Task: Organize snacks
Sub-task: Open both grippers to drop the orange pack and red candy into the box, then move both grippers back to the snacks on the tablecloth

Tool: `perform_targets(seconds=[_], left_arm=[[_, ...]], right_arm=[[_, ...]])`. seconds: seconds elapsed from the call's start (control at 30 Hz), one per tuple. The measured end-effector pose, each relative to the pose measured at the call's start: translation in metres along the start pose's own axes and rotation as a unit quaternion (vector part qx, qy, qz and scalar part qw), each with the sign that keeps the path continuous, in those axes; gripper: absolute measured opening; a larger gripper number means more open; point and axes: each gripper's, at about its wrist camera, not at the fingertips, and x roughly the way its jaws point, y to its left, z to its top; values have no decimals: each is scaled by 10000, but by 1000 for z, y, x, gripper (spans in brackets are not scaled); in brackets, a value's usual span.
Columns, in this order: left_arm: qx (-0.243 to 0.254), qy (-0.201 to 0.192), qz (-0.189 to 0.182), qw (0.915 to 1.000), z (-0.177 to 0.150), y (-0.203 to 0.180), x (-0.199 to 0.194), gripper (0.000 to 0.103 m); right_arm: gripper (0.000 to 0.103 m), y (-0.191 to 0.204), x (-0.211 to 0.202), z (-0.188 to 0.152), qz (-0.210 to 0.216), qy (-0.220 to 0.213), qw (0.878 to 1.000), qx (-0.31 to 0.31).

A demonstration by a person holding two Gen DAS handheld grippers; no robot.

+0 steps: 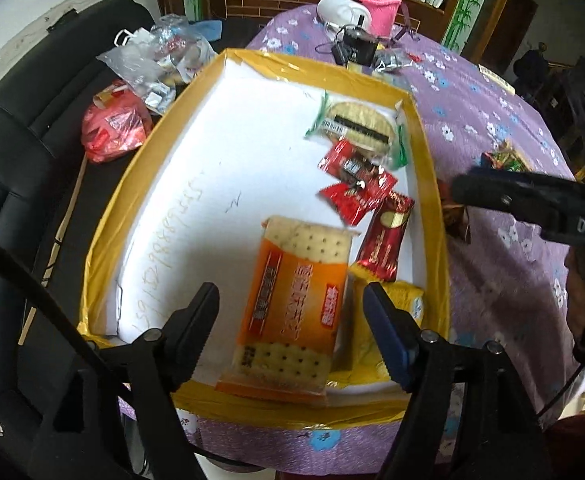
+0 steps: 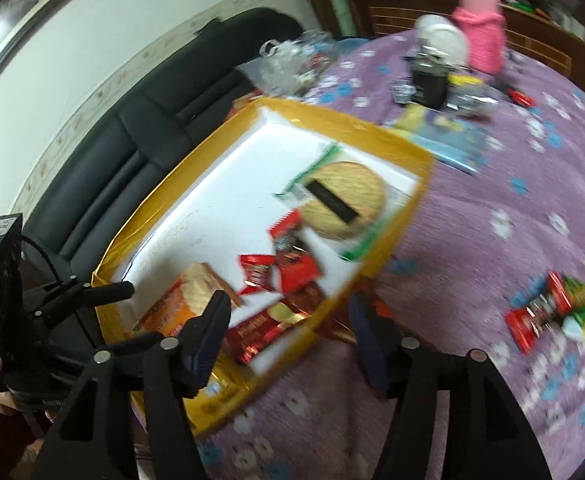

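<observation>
A shallow white box with yellow tape around its rim (image 1: 432, 184) sits on a round table with a purple cloth with white and blue flowers (image 1: 492, 128). The box holds the snacks.

The left gripper (image 1: 290, 304) hangs above the near end of the box. Its two black fingers are spread apart. Nothing is pinched. Under the gap lies an orange pack of square crackers (image 1: 292, 312). It rests on the white floor of the box, and its near end sits on the yellow rim. The fingers do not touch it.

Just beside the orange pack, by the right wall, is a yellow snack bag (image 1: 404, 304). Past that bag lies a dark red wrapped bar with a gold spot (image 1: 388, 240). Next come two small bright red candy packs (image 1: 352, 184), one partly on top of the other. In the far right corner is a round tan biscuit in a clear wrapper with green edges (image 1: 358, 126).

The right gripper (image 2: 288, 328) hangs over the right rim of the box, and the picture there is blurry. Its fingers are spread too, with nothing between them.

More small red and green snack packs (image 2: 560, 316) lie on the cloth, well apart from the box. A pink bottle (image 1: 382, 8) and a white cap (image 1: 340, 10) stand at the far side of the table.
</observation>
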Motion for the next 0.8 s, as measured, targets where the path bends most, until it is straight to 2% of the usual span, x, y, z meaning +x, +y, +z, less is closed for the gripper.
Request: perform_targets(seconds=[0.43, 0.8], left_arm=[[-112, -170, -17, 9998, 10, -20, -11, 81], [-127, -206, -113, 9996, 20, -51, -21, 82]], right_arm=[[77, -62, -44, -42, -336, -219, 9955, 855], [79, -83, -66, -68, -540, -290, 9937, 935]])
